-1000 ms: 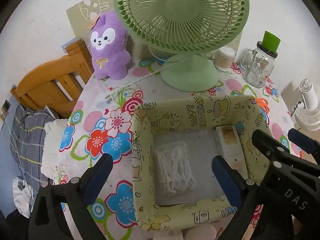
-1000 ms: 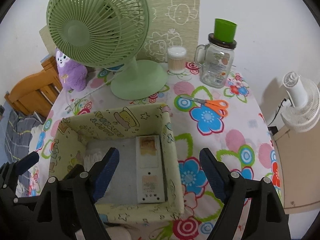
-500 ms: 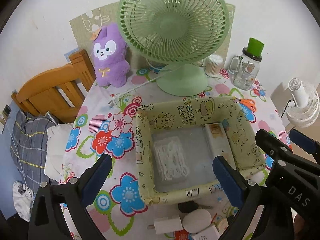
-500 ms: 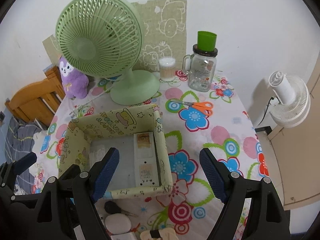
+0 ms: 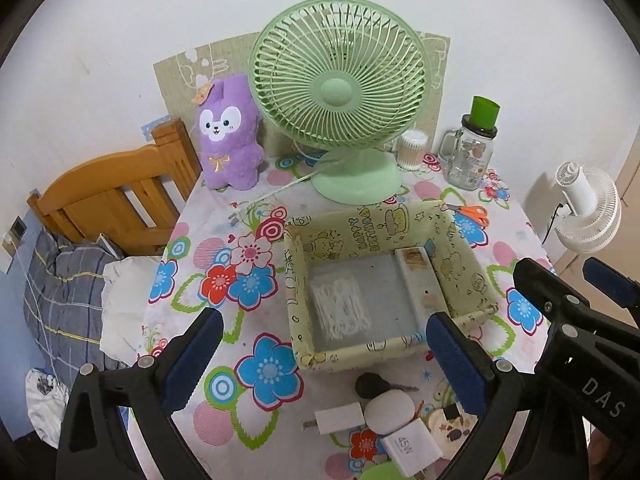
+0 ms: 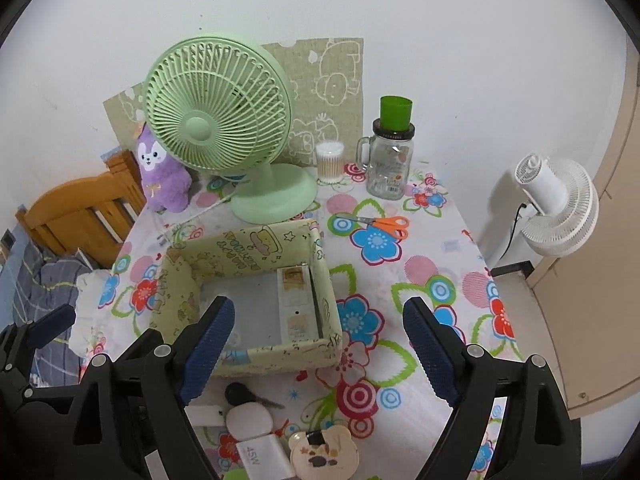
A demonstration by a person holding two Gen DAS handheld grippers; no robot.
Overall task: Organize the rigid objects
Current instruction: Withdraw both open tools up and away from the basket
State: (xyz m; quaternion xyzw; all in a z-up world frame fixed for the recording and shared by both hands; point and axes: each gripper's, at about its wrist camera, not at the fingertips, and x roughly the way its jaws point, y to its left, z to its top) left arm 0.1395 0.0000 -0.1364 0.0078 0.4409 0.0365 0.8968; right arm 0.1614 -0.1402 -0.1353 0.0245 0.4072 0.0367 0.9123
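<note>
Both grippers hang above the near edge of the bench (image 6: 440,264), tilted steeply down and side by side. Left gripper (image 5: 320,354): jaws wide, nothing between the blue pads. Right gripper (image 6: 318,354): jaws wide too, have just been opening a bit further, nothing between them. In the left wrist view the right gripper's black body shows at lower right with "DAS" printed on it.

The yellow cartoon-print fabric box (image 5: 304,264) sits mid-bench, its inner wall reading "HAPPY BIRTHDAY" (upside down in the right wrist view). Inside: a long white remote-like device (image 6: 294,306) flat along the box's right wall, and a clear bag of white bits (image 5: 340,304) on the left half of the floor.

Loose items lie in front of the box, near edge: black key (image 6: 240,394), white oval stone-like piece (image 6: 249,420), white plug adapter (image 5: 338,420), white charger marked "45W" (image 6: 264,458), bear-shaped tin (image 6: 324,454).

Behind the box: green desk fan (image 6: 218,128), orange scissors (image 6: 384,224), glass mug jar (image 6: 390,164) (label too small to read).
</note>
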